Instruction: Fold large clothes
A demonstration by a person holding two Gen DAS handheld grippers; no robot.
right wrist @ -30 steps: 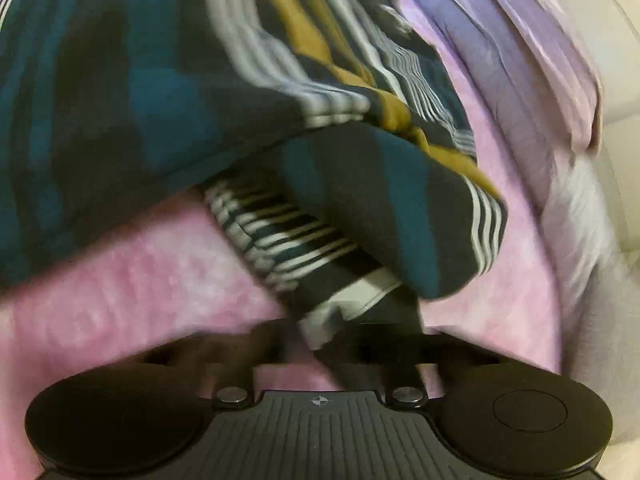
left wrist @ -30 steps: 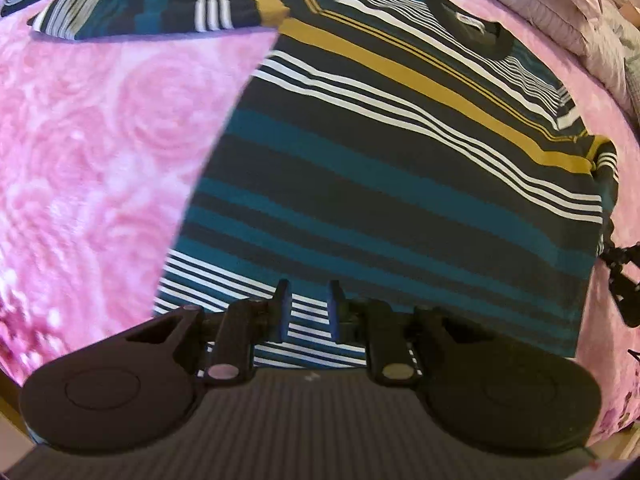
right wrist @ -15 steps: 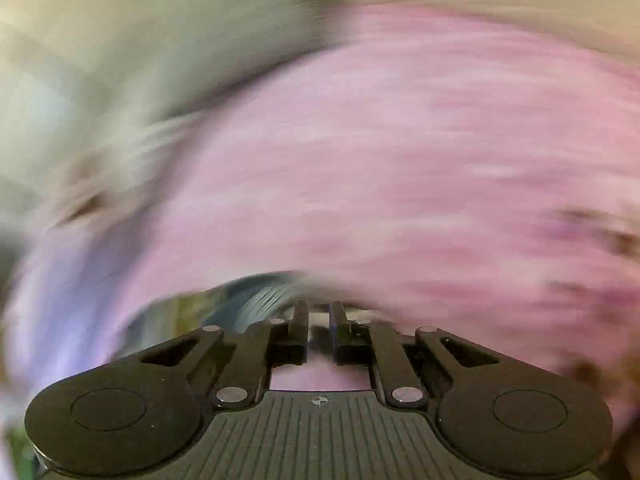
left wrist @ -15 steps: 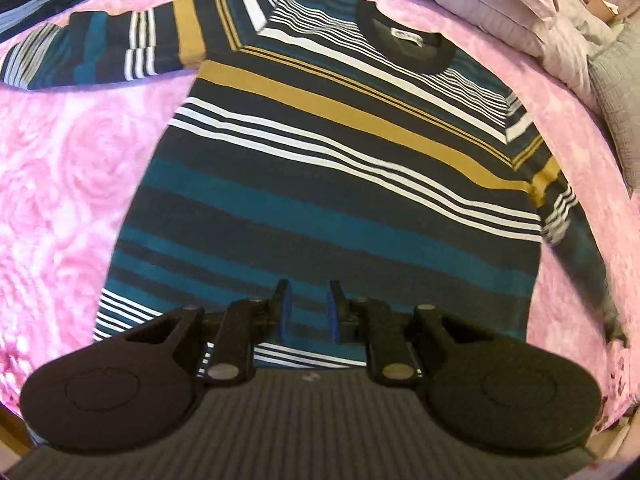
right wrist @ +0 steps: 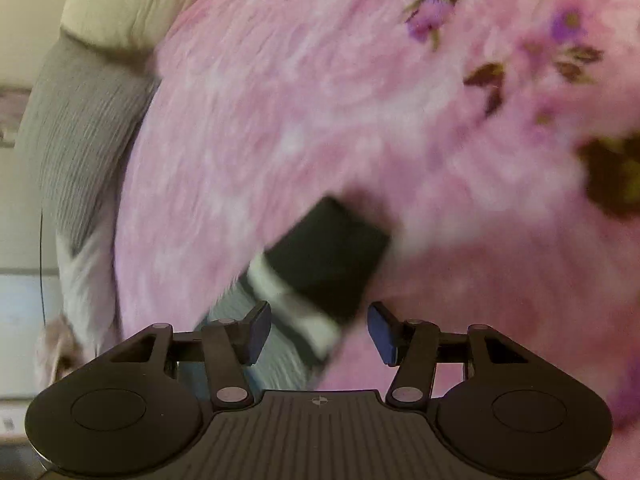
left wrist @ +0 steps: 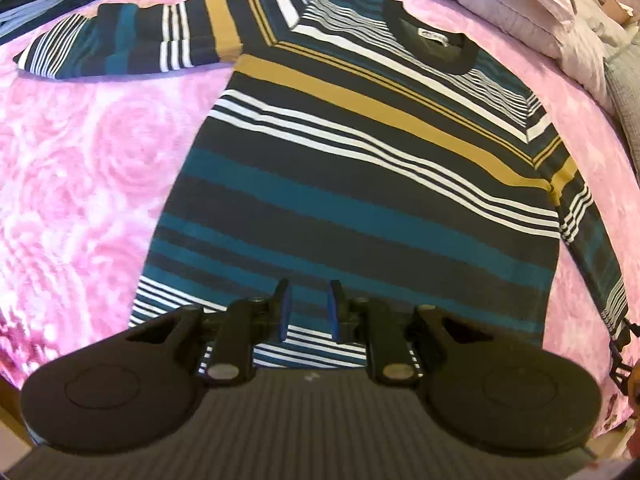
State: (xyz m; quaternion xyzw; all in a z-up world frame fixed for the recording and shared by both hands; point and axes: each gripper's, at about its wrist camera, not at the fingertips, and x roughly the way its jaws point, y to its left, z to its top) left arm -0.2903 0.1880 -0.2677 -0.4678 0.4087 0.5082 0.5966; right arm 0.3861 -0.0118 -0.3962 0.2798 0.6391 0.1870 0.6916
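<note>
One long-sleeved knit sweater striped in navy, teal, white and mustard point(left wrist: 360, 184) lies face up and flat on the pink rose-patterned bed cover point(left wrist: 80, 168), collar at the far side, hem near. Left sleeve point(left wrist: 132, 40) stretched out to the far left, right sleeve point(left wrist: 588, 248) lying down along the right edge of the body. No fold made yet, so the task looks barely begun: spreading done, sleeves and body left to fold. Left gripper point(left wrist: 308, 312) hovers over the hem, jaws narrowly apart, nothing between them. Right gripper point(right wrist: 318, 330) over the dark sleeve cuff point(right wrist: 324, 256), jaws opening, cuff lying between them but pads not pressing it. Grey ribbed pillow point(right wrist: 76, 132) at the bed's edge.
</note>
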